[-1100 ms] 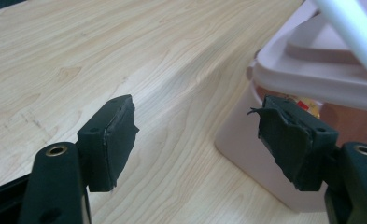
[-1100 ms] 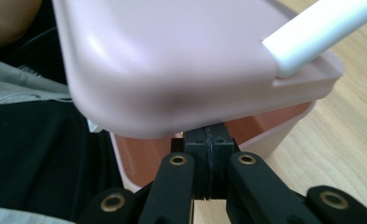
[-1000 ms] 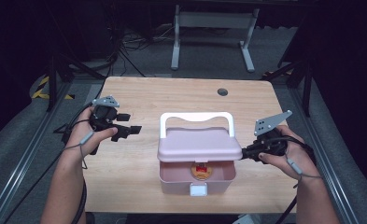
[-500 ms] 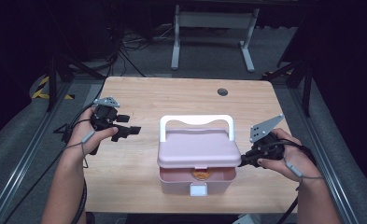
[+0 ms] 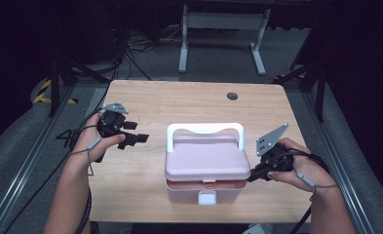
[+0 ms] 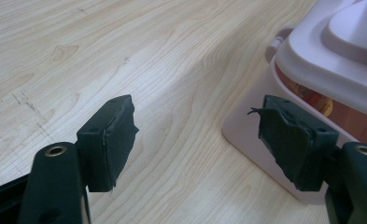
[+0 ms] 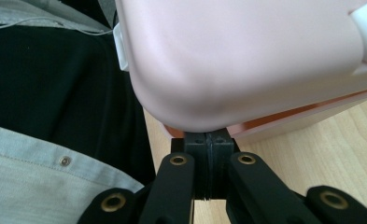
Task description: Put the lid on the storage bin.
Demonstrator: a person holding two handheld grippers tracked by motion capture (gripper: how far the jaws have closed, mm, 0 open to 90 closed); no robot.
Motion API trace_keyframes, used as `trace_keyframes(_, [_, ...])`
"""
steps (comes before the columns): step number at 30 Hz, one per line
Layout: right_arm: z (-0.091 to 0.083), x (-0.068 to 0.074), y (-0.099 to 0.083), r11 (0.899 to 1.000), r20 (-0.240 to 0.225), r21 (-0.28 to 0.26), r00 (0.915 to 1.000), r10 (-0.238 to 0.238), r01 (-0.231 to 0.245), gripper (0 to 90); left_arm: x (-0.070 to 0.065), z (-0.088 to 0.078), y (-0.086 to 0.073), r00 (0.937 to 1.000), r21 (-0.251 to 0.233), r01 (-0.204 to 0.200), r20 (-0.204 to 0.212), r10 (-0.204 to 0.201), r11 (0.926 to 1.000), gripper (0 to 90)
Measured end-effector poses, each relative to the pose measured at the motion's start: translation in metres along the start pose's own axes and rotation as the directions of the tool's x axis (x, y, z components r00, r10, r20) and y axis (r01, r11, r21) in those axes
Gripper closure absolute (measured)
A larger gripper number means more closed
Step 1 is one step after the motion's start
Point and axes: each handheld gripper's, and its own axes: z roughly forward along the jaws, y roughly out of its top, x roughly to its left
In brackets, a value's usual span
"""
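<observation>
— What's that on the table?

— A pink box point(image 5: 206, 168) with a white handle point(image 5: 204, 130) standing up across its lid point(image 5: 207, 158), and a white clasp point(image 5: 207, 197) on the near side.

— Shut?

— Not quite. The lid sits a crack above the base, and something orange shows in the gap point(image 6: 312, 95).

— Where does it stand?

— Upright, near the front edge, a little right of the middle.

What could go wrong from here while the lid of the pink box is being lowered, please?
The lid rests only on the shut right gripper tucked under its corner; it could slip off and drop. The fingers might get pinched between the lid and the box. The open left gripper is apart from the box, so nothing steadies it.
</observation>
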Motion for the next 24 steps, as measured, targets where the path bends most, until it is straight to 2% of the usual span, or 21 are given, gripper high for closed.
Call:
trace_keyframes(5, [0.0032, -0.0008, -0.0009, 0.999, -0.003, 0.032, 1.0000, -0.001, 0.001, 90.0, -0.0009, 0.0017, 0.0000, 1.0000, 0.011, -0.002, -0.005, 0.002, 0.9999, 27.9])
trace_keyframes(7, [0.0042, -0.0010, -0.0009, 0.999, -0.005, 0.037, 1.0000, 0.000, 0.000, 90.0, -0.0009, 0.0017, 0.0005, 0.9999, 0.018, -0.016, 0.000, 0.016, 0.9997, 27.9])
trace_keyframes(24, [0.0055, -0.0001, -0.0020, 0.997, -0.021, 0.072, 0.9997, -0.011, 0.013, 90.0, -0.0001, 0.0049, -0.0002, 1.0000, 0.024, -0.007, 0.000, 0.007, 0.9997, 27.7])
